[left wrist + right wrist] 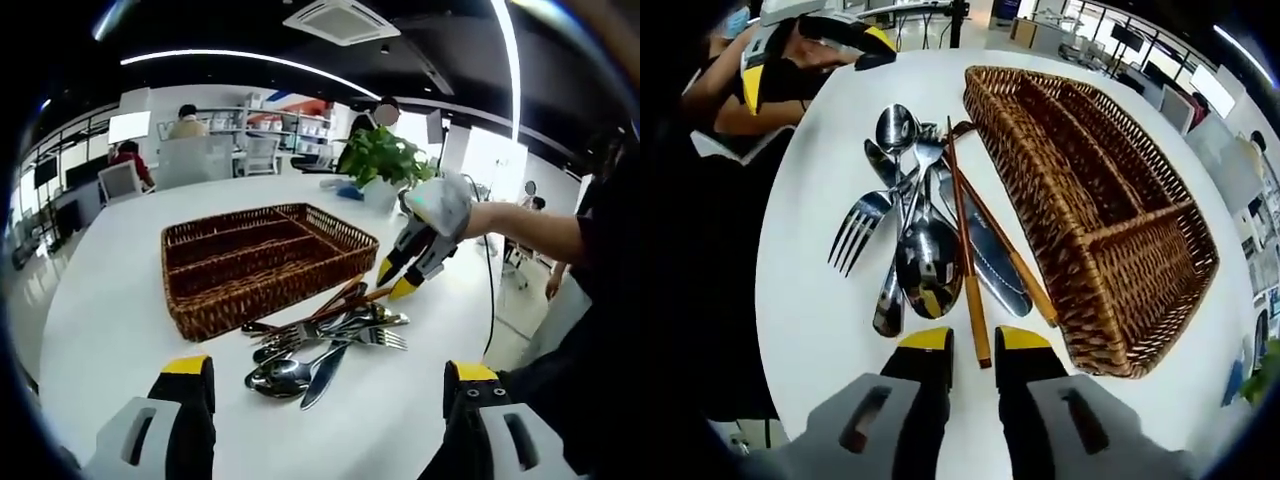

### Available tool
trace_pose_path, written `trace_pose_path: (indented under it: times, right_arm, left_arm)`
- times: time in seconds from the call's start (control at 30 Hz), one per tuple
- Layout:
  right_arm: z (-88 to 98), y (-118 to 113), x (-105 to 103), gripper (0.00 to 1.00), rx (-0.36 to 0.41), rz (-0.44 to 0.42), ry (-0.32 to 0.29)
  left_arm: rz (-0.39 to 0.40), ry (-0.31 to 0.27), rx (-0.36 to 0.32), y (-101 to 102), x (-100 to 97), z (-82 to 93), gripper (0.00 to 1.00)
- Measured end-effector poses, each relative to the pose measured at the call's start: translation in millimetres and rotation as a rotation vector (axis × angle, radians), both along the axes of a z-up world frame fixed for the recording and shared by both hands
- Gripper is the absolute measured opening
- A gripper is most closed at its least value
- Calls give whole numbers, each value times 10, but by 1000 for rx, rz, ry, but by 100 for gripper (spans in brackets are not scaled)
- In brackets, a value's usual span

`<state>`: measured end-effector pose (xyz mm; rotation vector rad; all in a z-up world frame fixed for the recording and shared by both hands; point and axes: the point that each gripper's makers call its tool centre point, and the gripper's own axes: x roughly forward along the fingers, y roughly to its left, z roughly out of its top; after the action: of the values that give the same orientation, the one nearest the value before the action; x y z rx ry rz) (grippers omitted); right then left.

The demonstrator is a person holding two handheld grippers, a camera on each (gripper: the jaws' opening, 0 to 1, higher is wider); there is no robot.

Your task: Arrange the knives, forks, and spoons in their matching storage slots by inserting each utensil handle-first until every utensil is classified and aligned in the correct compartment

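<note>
Table, white, round-edged, carrying everything. Wicker basket sitting mid-table, compartments lying bare. Cutlery pile lying just beside basket's long wall. Right gripper closing narrowly around wooden chopstick; left gripper hovering, jaws spread wide.

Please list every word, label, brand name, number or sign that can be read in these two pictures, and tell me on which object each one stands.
No text can be read in either view.
Wicker basket: no label.
Utensils: no legible brand marks on the metal or wooden handles.
Shelves in the background: coloured items, too small and blurred to read.
Left gripper and right gripper: no visible markings.
</note>
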<state>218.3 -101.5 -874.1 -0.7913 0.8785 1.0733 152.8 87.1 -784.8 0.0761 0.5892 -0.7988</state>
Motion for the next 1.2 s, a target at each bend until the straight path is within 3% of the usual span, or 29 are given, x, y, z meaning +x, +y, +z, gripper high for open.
trace_pose_path:
  times: [0.2, 0.27, 0.33, 0.37, 0.6, 0.93, 1.2]
  right_arm:
    - [-17, 8, 8, 13, -4, 14, 35]
    - [-27, 30, -7, 10, 4, 11, 72]
    - [-43, 39, -70, 7, 12, -15, 147]
    - [-36, 37, -18, 6, 3, -2, 123]
    - [-39, 29, -33, 5, -26, 5, 135]
    - [-31, 31, -62, 3, -51, 65, 76]
    - [-16, 12, -79, 2, -52, 87, 49]
  left_arm:
    - [0, 4, 1, 1, -7, -14, 99]
    - [3, 6, 2, 8, -2, -24, 99]
    - [3, 7, 4, 7, -2, -30, 99]
    - [1, 7, 5, 2, -5, -30, 99]
    - [-2, 12, 7, -10, -22, -41, 98]
    - [-14, 10, 16, -20, -14, -46, 97]
    - [-43, -8, 48, -21, 87, -31, 93]
